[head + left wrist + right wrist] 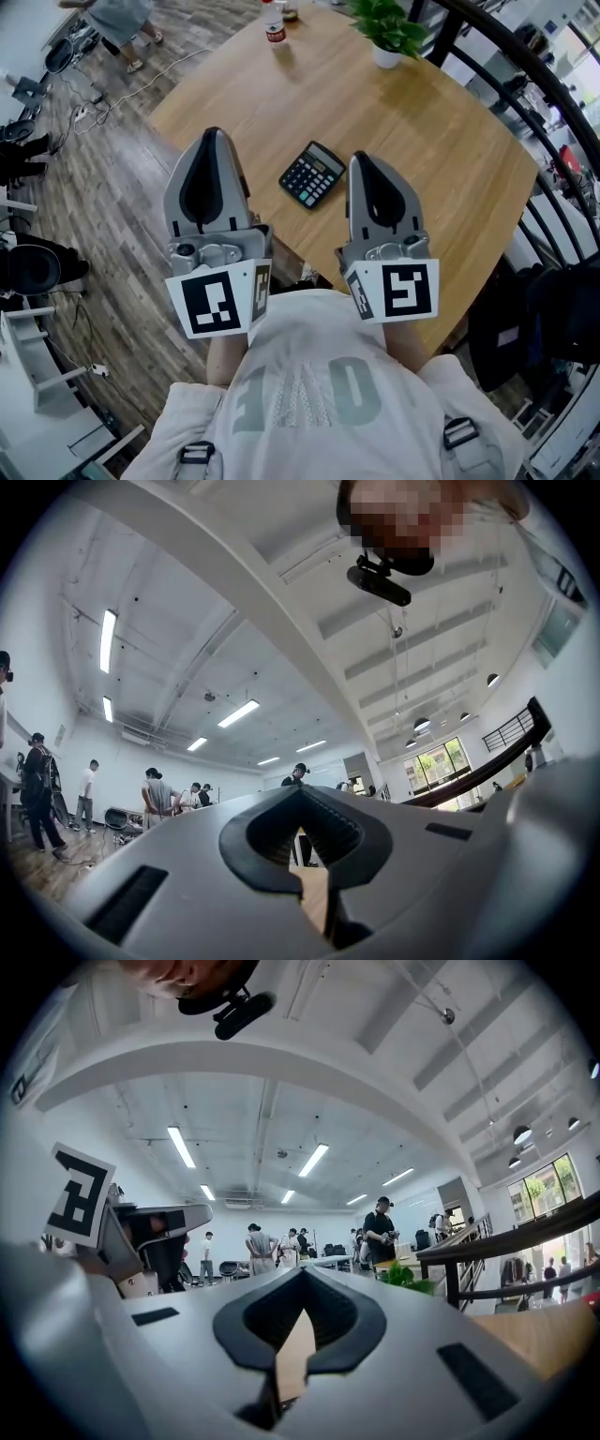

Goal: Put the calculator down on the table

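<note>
Down at the bottom of the head view, a white shirt [309, 394] fills the frame, and just above it both tools are held close to the chest, pointing up the picture. Left gripper [213, 141]: jaws pressed together, nothing between them. Right gripper [363, 164]: same story, jaws together and empty.

Between the two tips in the picture, just beyond them, there's the calculator [312, 174]. It lies flat on the wooden table [422, 131], keys up, turned on a diagonal near the table's lower-left edge, and neither gripper touches it.

Farther up, at the top centre, a bottle [273, 21] with a red label and a potted plant [386, 28] stand on the table's far side. Beyond that, a dark railing [511, 56] curves down the right edge, and a person [117, 17] stands at the upper left on the plank floor [112, 206].
</note>
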The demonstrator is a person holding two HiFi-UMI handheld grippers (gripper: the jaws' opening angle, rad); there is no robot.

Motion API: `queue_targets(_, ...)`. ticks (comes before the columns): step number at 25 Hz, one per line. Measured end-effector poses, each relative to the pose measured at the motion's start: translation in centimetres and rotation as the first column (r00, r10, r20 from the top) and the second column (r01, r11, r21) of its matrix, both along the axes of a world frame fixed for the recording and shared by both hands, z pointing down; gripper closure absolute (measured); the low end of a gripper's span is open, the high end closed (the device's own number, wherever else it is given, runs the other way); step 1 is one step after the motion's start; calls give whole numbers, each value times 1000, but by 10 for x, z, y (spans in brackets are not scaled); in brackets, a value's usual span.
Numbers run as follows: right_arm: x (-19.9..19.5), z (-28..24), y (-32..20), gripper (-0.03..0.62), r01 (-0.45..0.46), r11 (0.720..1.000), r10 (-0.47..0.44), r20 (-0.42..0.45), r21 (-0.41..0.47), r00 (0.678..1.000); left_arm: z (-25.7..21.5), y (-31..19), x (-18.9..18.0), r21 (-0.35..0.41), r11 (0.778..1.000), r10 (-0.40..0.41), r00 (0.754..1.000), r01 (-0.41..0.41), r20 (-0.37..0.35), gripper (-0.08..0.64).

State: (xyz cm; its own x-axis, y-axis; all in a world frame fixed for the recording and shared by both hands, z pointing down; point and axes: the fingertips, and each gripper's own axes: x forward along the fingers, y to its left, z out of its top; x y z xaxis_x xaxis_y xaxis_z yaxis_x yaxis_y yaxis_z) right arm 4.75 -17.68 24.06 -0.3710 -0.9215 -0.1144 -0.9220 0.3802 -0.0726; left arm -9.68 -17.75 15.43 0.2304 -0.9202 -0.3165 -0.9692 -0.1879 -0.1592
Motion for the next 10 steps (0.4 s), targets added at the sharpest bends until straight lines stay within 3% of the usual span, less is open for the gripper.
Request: queue_targets(10,0,7,-1,574,-6,999,6,6,-38,1000,2,-1,-6,-10,1000,-3,1000,3,-1,551)
